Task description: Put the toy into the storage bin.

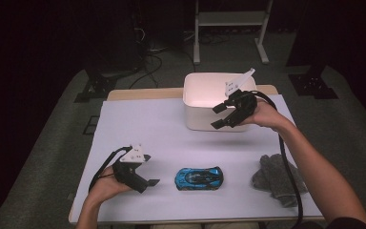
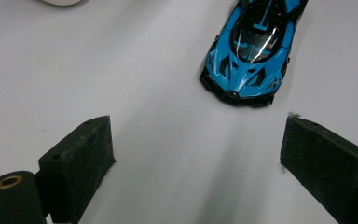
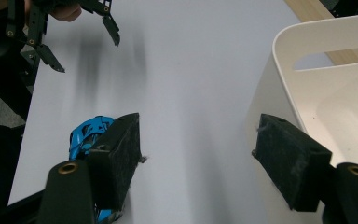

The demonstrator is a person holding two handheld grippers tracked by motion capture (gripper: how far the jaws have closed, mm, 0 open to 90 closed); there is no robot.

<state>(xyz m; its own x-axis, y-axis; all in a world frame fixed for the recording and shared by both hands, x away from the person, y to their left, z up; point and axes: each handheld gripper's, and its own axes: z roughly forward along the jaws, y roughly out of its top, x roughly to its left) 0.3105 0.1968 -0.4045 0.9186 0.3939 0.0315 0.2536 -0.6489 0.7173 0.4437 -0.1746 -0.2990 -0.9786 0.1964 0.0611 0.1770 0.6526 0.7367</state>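
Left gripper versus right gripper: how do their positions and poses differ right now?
The left gripper sits low at the near edge of the table, jaws pointing toward the blue toy car; the right gripper is raised farther back, in front of the white bin. The left is close to the car; the right is well away from it. Both have open, empty jaws.

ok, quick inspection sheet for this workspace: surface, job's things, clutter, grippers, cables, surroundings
Surface: white sheet over a wooden table, flat.
Job's things: blue toy car on its wheels near the front edge; white bin at the back, nothing seen inside.
Clutter: grey cloth, crumpled, front right.
Grippers: left hand-held gripper open, low beside the car, apart from it; right hand-held gripper open, raised by the bin's front wall, nothing between its jaws.
Cables: black cable trails from the right hand-held gripper across the cloth.
Surroundings: dark room, grey floor, metal frame behind.
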